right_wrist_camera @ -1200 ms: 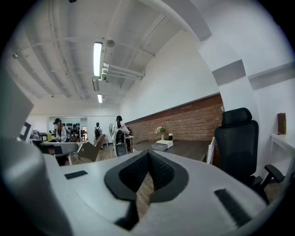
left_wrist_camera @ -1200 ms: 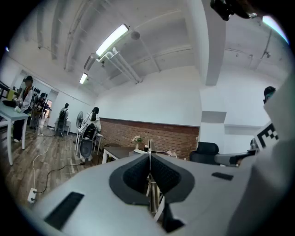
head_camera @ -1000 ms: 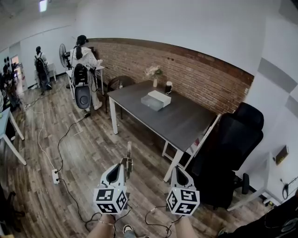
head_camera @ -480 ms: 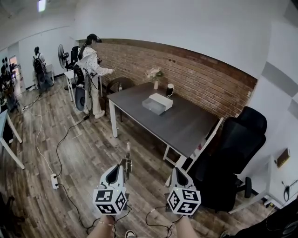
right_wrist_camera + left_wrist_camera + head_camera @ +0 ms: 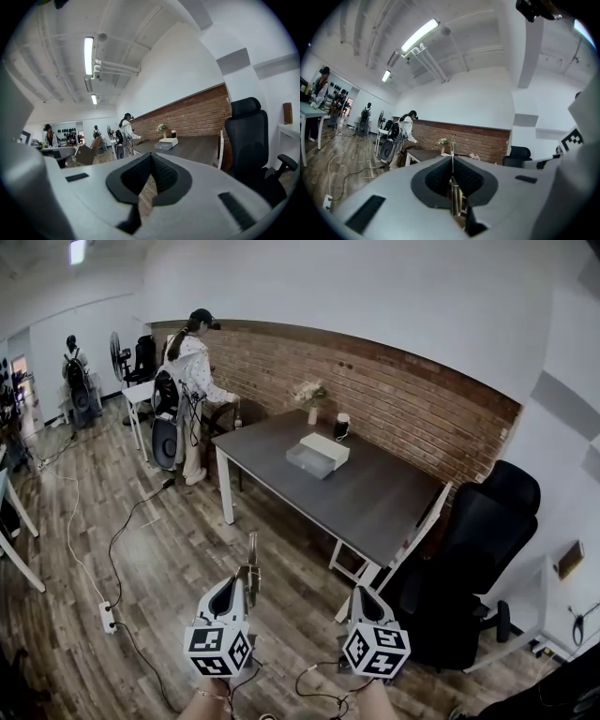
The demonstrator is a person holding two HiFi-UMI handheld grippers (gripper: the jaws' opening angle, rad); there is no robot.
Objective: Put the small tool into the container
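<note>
Pickup done: thin metal tool (image 5: 252,554) clamped in left gripper (image 5: 247,585). The right gripper (image 5: 362,594) is closed and empty. Still to do: carry it to the white rectangular container (image 5: 316,453) on the dark grey table (image 5: 375,498), well apart.

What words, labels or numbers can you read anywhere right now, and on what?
No words or numbers can be read.
On the left cube of the left gripper: black-and-white square patterns, no letters.
On the right cube of the right gripper: the same.
On the white box on the table: no print visible.
On the small tool in the left gripper: no marking visible.
On the dark object at the right wall: too small to read.
</note>
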